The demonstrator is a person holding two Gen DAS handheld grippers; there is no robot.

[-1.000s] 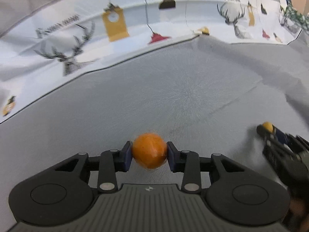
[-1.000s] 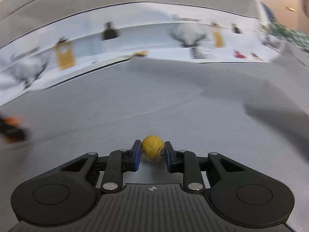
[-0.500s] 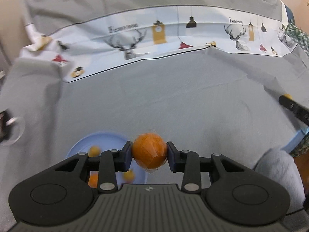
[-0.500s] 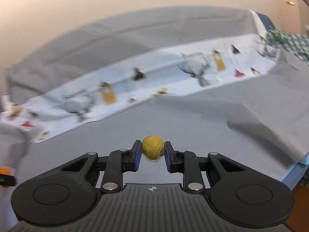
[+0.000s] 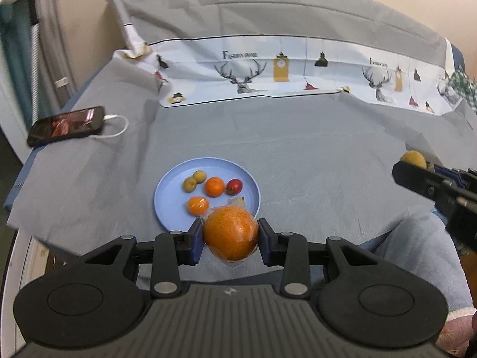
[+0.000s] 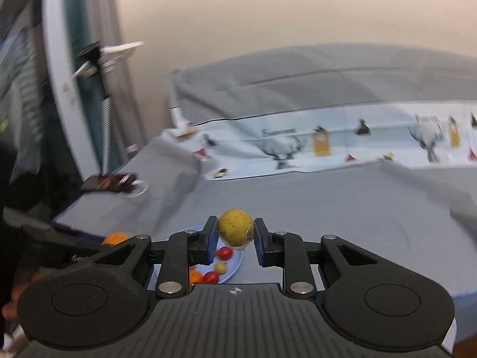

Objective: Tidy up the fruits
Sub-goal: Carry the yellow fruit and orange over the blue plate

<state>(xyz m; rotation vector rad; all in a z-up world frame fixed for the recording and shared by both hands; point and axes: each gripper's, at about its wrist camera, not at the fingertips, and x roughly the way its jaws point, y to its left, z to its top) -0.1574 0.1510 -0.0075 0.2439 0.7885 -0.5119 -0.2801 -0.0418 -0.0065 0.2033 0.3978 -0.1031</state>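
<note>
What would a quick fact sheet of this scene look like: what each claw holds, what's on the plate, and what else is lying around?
left gripper: shut on a wrapped orange fruit
right gripper: shut on a small yellow-green fruit
blue plate: on the grey sheet, beyond the left gripper
on the plate: two small oranges, one red fruit, two yellowish fruits touching each other
phone: far left on the sheet, screen lit, white cable plugged in
patterned cloth: across the back
</note>
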